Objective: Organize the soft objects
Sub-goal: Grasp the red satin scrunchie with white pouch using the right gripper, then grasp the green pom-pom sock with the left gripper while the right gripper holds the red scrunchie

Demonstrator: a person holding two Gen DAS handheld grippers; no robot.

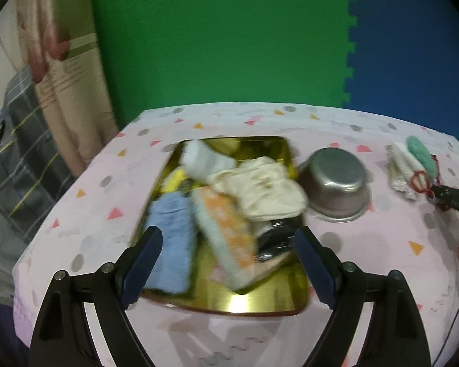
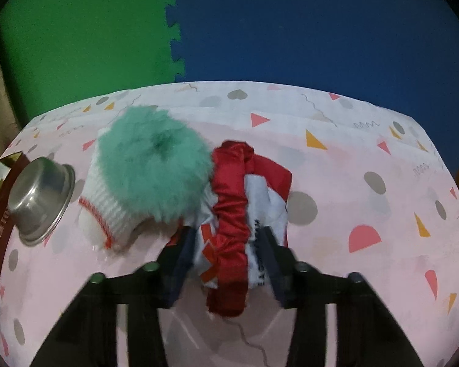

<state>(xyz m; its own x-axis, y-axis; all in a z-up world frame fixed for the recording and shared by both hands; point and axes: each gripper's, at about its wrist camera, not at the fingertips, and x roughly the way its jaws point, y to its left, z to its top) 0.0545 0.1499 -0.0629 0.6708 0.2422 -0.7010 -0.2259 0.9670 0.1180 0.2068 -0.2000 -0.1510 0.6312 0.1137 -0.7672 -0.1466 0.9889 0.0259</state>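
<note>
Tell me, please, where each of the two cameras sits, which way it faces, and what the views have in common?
Left wrist: rides the left gripper, looking down past its open fingers at the gold tray of cloths; no hand shows.
Right wrist: rides the right gripper, looking down at the red scrunchie and printed white cloth between its fingers, green pompom beside; no hand shows.
Shared: the upturned steel bowl, pink patterned tablecloth, green and blue foam wall.

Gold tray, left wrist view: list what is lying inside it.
The gold tray holds a blue cloth, an orange-patterned cloth, a cream cloth, a white sock and something yellow. Dark items beneath are mostly covered and unidentifiable.
</note>
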